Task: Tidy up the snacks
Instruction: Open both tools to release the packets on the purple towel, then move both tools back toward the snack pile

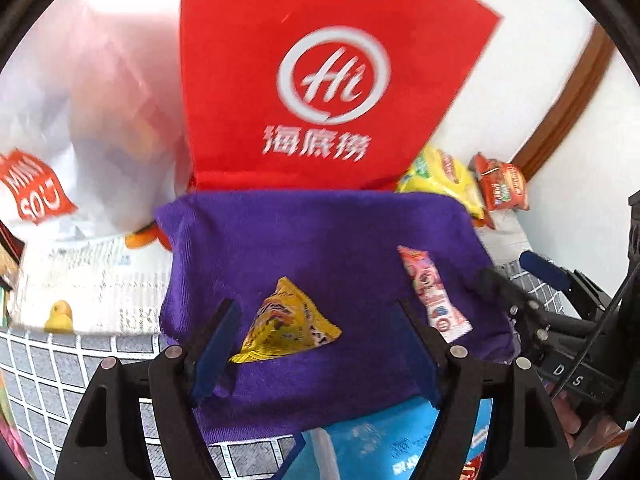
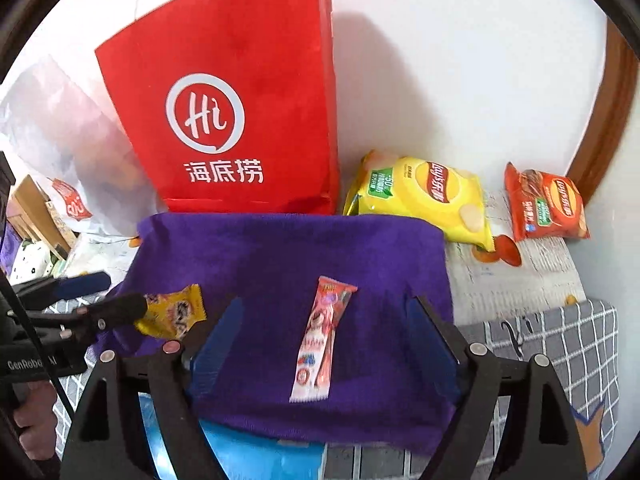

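The place looked like a room in a home. A bed or a similar soft surface was covered with a grey checked sheet (image 2: 560,340) and a printed cloth (image 2: 516,280), next to a white wall (image 2: 440,60) with a brown wooden frame (image 2: 612,120). Shopping bags stood there, a red bag (image 2: 240,100) and a white bag (image 2: 60,128), beside chip packets (image 2: 428,196).

We look steeply down from each wrist, close above the purple terry cloth (image 1: 320,248) (image 2: 296,264). Both views face the upright red paper bag (image 1: 320,80) (image 2: 240,100), sharing cloth, bag and each other's tool.
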Available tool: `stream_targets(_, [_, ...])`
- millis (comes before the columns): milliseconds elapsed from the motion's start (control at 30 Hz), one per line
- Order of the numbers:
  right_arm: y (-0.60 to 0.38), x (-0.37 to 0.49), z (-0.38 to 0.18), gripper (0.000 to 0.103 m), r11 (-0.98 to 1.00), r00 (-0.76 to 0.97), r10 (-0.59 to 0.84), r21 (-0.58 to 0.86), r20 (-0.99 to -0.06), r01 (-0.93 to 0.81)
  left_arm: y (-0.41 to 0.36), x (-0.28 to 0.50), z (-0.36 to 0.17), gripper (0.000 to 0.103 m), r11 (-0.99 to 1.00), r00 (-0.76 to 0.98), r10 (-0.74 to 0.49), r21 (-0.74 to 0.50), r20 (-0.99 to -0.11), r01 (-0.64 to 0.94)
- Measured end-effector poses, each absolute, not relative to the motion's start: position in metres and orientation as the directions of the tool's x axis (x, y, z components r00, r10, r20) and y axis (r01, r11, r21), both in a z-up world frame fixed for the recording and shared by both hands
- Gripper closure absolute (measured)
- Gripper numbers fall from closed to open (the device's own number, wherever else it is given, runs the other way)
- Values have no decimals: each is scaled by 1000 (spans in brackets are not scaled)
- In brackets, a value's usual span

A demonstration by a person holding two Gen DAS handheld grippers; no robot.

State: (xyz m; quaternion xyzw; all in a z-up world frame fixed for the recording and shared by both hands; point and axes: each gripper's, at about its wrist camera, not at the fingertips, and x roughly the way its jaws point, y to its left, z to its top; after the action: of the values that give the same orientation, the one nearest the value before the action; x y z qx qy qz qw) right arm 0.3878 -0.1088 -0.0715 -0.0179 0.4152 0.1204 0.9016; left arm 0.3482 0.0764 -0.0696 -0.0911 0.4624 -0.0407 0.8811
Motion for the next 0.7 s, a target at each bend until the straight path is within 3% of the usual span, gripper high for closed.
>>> stream_targets(233, [-134, 337, -46, 19, 975, 645, 218, 131, -733, -180, 59, 311, -23, 28, 984, 683, -155, -174, -714, 41])
stream_targets(467, [-151, 275, -17, 17, 974, 707, 214, 94, -674, -206, 48, 257, 8, 28, 987, 744, -156, -133, -650, 91])
stream_targets(700, [-156, 221, -12, 16, 966, 720, 242, 87, -650, -245, 49, 211, 12, 28, 984, 747, -164, -164, -644, 74])
